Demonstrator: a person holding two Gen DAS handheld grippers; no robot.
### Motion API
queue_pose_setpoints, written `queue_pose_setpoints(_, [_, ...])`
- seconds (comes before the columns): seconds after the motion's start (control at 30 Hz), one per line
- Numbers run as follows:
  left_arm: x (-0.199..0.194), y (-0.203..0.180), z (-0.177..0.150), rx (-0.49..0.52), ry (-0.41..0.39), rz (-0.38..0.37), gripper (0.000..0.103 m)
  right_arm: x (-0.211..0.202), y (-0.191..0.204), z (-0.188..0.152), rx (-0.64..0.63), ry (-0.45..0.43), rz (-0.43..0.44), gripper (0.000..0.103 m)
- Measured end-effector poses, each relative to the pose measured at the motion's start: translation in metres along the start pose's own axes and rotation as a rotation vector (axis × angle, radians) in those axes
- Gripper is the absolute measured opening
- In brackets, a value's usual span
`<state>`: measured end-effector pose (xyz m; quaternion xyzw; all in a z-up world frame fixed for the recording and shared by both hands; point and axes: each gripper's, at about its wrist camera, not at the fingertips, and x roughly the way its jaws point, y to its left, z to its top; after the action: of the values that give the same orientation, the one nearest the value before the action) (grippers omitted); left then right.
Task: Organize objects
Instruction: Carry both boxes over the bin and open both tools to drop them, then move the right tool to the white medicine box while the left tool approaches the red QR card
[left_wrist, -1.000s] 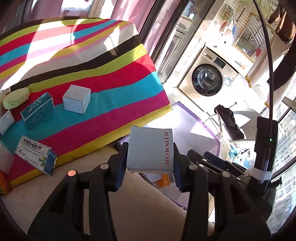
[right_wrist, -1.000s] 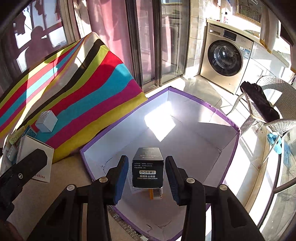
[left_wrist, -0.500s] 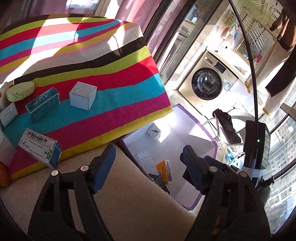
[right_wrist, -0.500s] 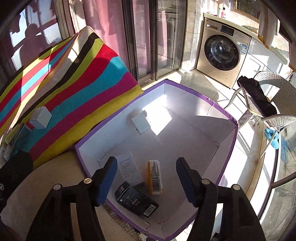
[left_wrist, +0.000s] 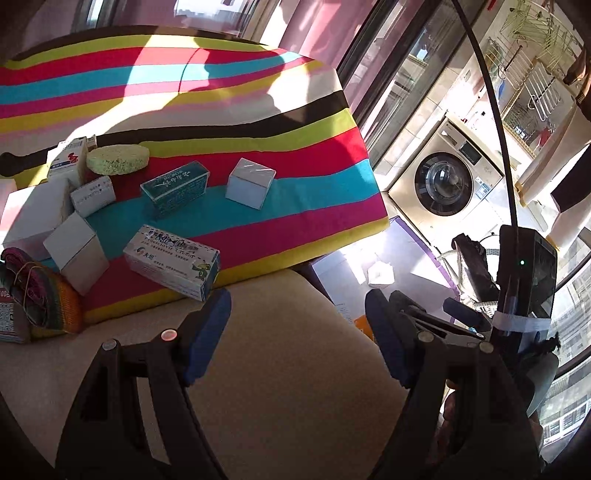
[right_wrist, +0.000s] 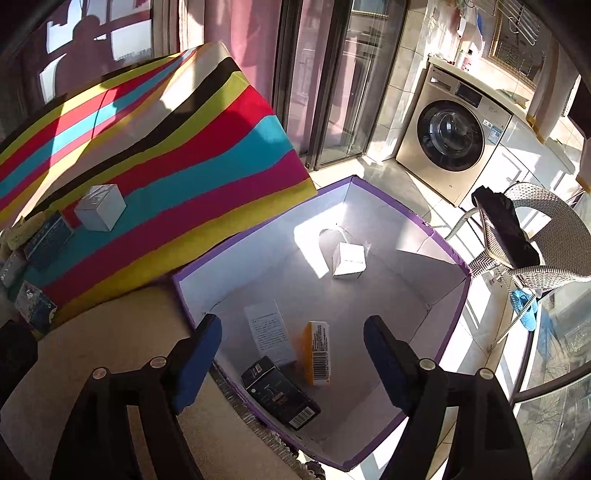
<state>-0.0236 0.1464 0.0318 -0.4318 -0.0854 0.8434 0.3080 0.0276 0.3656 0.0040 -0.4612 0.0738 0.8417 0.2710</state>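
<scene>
Black box below right fingers (opening)

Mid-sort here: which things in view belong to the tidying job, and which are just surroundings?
Job:
purple-edged bin
black box, orange box, white box inside it
teal box, white cube, sponge on the striped cloth

Surroundings:
washing machine
wicker chair

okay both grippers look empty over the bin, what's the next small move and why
Probably swing the left gripper, open and empty, toward the cream box at the striped cloth's near edge. Boxes remain there, while the bin already holds four. The right gripper is opening, nothing between its jaws.
</scene>
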Motion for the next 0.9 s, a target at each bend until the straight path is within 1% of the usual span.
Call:
queue_pose_setpoints(0.1, [-0.010,0.014,-0.003,-0.028,-0.011,0.016,0.078,-0.003,0.011,-0.001,-0.034,-0.006,-0.031,0.081])
queue_pose_setpoints(0.23, [-0.026,0.030,-0.008,-0.054,-0.030,0.038,0.078,-0.011,0.025,-0.003,-0.076,-0.024,-0.037,0.081])
queue_pose_setpoints(0.37, [-0.040,0.044,-0.014,-0.075,-0.041,0.066,0.078,-0.017,0.040,-0.005,-0.112,-0.030,-0.007,0.081])
queue_pose_setpoints(0.5, [-0.055,0.059,-0.022,-0.100,-0.050,0.095,0.078,-0.023,0.056,-0.008,-0.134,-0.030,0.070,0.081])
queue_pose_setpoints(0.6, [-0.066,0.073,-0.028,-0.130,-0.056,0.115,0.078,-0.032,0.068,-0.010,-0.159,-0.050,0.136,0.081])
queue_pose_setpoints(0.7, [-0.077,0.087,-0.034,-0.161,-0.065,0.138,0.078,-0.040,0.087,-0.014,-0.206,-0.068,0.170,0.081])
queue_pose_setpoints(0.9, [-0.093,0.114,-0.040,-0.228,-0.080,0.189,0.078,-0.054,0.114,-0.018,-0.258,-0.093,0.325,0.081])
